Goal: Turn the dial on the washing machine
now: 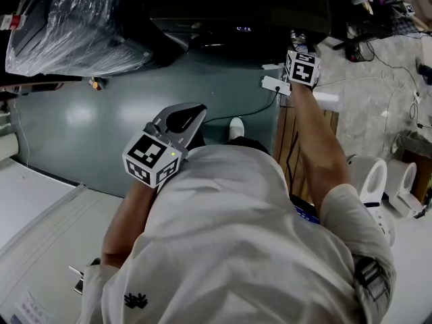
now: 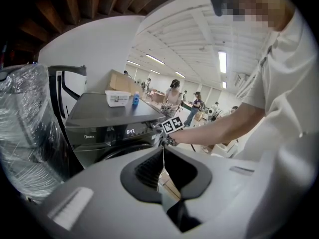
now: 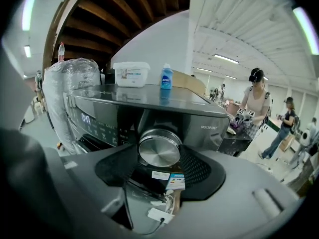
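Observation:
The dark washing machine (image 1: 236,5) stands in front of me; the left gripper view shows it (image 2: 107,128) too. Its round silver dial (image 3: 159,149) fills the middle of the right gripper view, beside the lit display (image 3: 85,117). My right gripper (image 3: 159,156) has one jaw pad against each side of the dial, shut on it. In the head view the right gripper (image 1: 299,49) reaches up to the machine's front panel. My left gripper (image 1: 192,113) hangs back over the green floor, away from the machine. It (image 2: 163,158) is shut with nothing between its pads.
A plastic-wrapped appliance (image 1: 74,25) stands left of the machine. A white box (image 3: 131,74) and a blue bottle (image 3: 166,77) sit on the machine's top. A white power strip with cable (image 1: 275,85) lies on the floor below the dial. White toilets (image 1: 378,181) stand at right. People (image 3: 256,103) work behind.

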Tool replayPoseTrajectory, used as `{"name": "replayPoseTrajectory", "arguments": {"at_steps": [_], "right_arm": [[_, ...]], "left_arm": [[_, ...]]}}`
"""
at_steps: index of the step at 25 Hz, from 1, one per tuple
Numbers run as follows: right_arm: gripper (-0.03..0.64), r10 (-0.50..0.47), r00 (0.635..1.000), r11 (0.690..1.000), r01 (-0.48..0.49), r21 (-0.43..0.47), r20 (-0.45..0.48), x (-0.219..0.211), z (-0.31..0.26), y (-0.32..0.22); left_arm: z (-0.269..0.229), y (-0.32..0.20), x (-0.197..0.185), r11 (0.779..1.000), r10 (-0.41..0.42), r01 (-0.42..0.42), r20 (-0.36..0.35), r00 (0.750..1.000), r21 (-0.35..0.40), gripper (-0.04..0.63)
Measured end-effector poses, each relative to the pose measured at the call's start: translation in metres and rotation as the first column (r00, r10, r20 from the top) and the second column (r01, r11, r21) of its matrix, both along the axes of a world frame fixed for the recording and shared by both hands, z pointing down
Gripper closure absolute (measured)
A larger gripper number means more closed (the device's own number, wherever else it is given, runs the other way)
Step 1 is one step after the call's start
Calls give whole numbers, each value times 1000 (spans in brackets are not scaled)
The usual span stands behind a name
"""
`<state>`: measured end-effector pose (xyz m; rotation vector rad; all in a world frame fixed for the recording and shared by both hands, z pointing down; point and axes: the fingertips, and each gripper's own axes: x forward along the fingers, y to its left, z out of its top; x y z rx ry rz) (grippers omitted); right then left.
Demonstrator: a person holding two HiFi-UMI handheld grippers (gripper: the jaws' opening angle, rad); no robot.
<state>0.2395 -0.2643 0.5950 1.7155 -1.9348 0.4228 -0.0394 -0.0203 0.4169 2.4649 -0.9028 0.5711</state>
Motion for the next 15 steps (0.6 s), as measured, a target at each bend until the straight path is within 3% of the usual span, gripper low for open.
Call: {"name": "replayPoseTrajectory", "arguments": {"at_steps": [5, 15], "right_arm": [[351, 16, 998, 1000, -16, -2, 67, 1, -1, 0], [350, -44, 999, 999, 44, -4, -32, 3, 3, 7]], "left_arm": [[0, -1, 2, 1000, 5, -5, 0, 1000, 1, 537], [0, -1, 3, 1000, 13, -13, -3, 1000, 0, 537]]}}
